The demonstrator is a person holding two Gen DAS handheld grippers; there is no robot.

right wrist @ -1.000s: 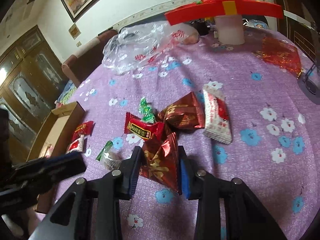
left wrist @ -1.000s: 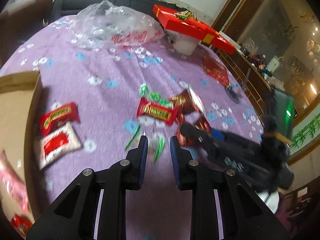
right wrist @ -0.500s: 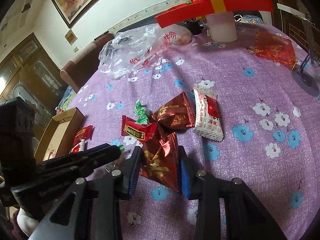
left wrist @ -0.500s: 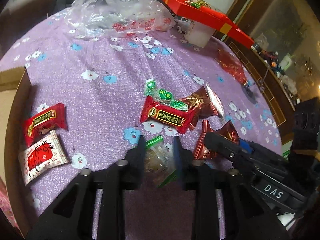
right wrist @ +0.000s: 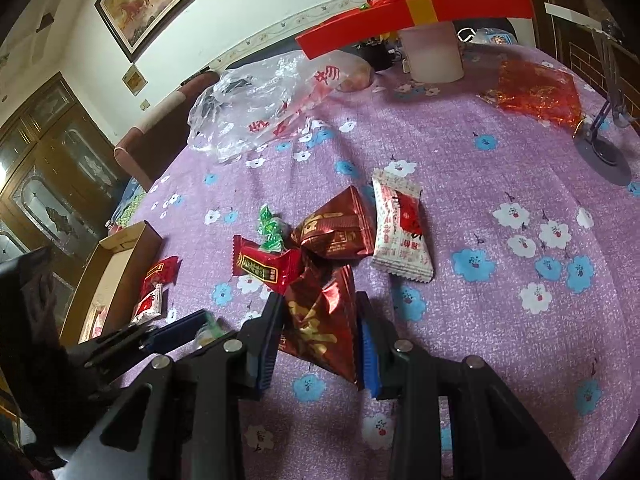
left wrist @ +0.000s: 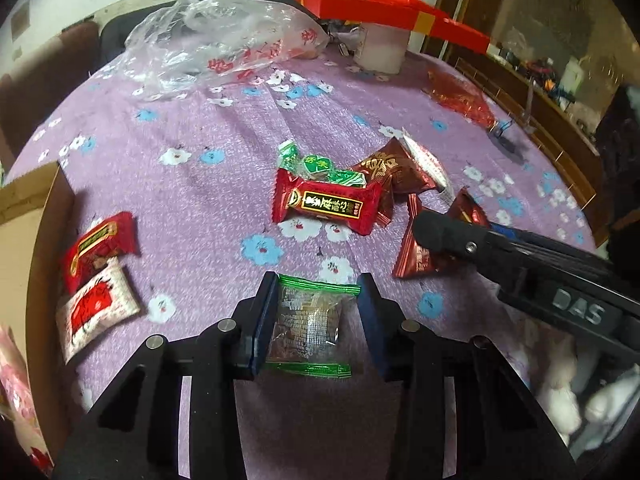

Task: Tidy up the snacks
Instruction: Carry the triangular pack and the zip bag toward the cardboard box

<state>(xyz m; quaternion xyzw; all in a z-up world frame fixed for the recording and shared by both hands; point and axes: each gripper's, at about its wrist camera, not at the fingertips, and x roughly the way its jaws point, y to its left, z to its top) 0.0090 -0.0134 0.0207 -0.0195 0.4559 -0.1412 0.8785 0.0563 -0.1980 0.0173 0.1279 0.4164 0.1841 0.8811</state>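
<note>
Snacks lie scattered on the purple flowered cloth of the counter point(left wrist: 224, 184). From the left wrist view, the left tongs point(left wrist: 318, 316) reach forward low over the cloth, and a clear green-edged snack packet point(left wrist: 308, 326) sits between their blue pads; the left pad touches it, the right shows a thin gap, so I cannot tell whether they clamp it. The right tongs point(left wrist: 436, 232) enter from the right, angled across, on a dark red foil pyramid packet point(left wrist: 416, 256). One bright red bar wrapper point(left wrist: 326, 206) lies ahead, with one green candy point(left wrist: 316, 168) behind it. Two packets, one red point(left wrist: 100, 244) and one white-and-red point(left wrist: 96, 312), sit beside a brown cardboard box point(left wrist: 36, 216).

From the right wrist view, the right tongs point(right wrist: 318, 338) are clamped on the dark red foil pyramid packet point(right wrist: 324, 332), tilted just above the cloth. Ahead lie a second dark red foil packet point(right wrist: 336, 232) and one white-and-red pillow packet point(right wrist: 402, 228), touching. The left tongs point(right wrist: 176, 330) show at lower left.
</note>
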